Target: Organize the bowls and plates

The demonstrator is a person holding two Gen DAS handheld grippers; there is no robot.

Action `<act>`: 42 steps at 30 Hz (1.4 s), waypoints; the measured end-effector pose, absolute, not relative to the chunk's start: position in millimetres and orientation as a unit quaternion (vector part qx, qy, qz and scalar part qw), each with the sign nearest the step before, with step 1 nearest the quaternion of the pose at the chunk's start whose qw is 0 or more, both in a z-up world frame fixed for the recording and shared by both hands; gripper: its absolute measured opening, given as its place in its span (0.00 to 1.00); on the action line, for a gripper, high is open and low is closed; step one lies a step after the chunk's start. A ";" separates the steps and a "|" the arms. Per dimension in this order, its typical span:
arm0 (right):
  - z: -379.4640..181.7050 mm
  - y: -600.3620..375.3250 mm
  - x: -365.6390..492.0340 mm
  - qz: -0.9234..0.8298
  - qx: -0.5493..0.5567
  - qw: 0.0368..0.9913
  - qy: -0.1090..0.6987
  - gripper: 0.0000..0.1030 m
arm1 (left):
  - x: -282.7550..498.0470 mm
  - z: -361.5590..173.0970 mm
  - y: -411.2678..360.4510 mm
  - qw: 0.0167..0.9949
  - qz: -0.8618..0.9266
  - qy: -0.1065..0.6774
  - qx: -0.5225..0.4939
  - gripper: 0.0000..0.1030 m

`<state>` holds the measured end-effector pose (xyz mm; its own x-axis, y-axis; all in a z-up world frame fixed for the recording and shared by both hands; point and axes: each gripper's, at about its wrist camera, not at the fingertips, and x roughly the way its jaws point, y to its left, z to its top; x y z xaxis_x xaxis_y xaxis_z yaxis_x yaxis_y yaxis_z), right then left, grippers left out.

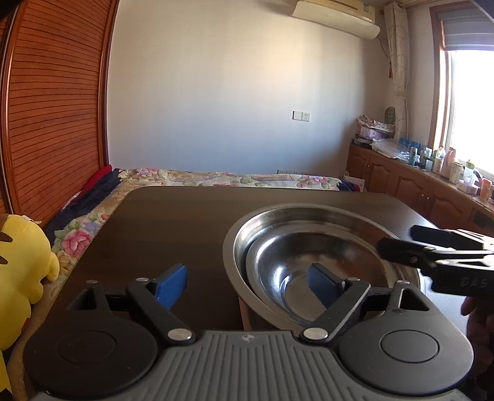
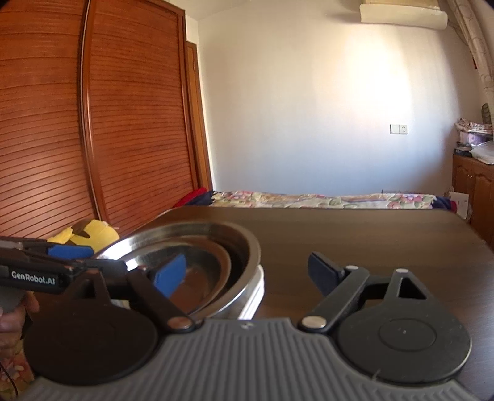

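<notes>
- My left gripper (image 1: pixel 247 285) is spread wide, holding nothing, its right finger (image 1: pixel 322 282) above the inner steel bowl (image 1: pixel 308 246).
- That bowl nests in a larger steel bowl (image 1: pixel 244 234) on the dark table (image 1: pixel 160 222).
- My right gripper (image 2: pixel 247 274) gapes empty beside the stack.

table: a dark wood-grain top (image 1: pixel 173 222) is seen, with rounded far corners
bed: a floral quilt (image 1: pixel 216 178) is spread behind the table
wardrobe: slatted reddish-brown doors (image 2: pixel 61 123) are set at the left
plush toy: a yellow toy (image 1: pixel 18 262) is placed by the table's left edge
air conditioner: a white unit (image 1: pixel 336 17) is mounted high on the wall
cabinets: a wooden run (image 1: pixel 401 182) under the window is crowded with bottles and boxes
</notes>
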<state>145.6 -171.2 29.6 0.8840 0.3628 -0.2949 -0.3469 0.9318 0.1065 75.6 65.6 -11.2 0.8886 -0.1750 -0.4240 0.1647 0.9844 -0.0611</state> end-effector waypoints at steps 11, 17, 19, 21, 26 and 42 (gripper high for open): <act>49.6 -184.5 123.4 0.155 0.017 0.979 0.131 1.00 | 54.3 10.6 65.3 0.980 -0.068 0.189 -0.007 1.00; 63.8 -187.6 106.8 0.137 0.010 0.983 0.119 1.00 | 38.9 23.9 59.0 0.983 -0.061 0.175 0.000 1.00; 68.3 -189.6 103.2 0.128 0.010 0.985 0.120 1.00 | 35.9 27.5 54.3 0.983 -0.054 0.175 0.007 1.00; 73.1 -192.8 99.3 0.117 0.016 0.986 0.119 1.00 | 34.4 30.4 47.0 0.982 -0.045 0.184 0.018 1.00; 78.5 -202.8 87.3 0.094 0.032 0.989 0.113 1.00 | 22.1 35.4 33.2 0.982 -0.049 0.182 0.018 1.00; 59.8 -206.1 75.8 0.057 0.025 0.988 0.140 1.00 | 0.6 32.4 10.3 0.980 -0.058 0.189 0.028 1.00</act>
<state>75.8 -206.1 59.8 0.9543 0.1193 -0.2739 -0.1050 0.9923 0.0663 0.6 10.3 32.4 0.9217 -0.1026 -0.3741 0.1240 0.9917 0.0335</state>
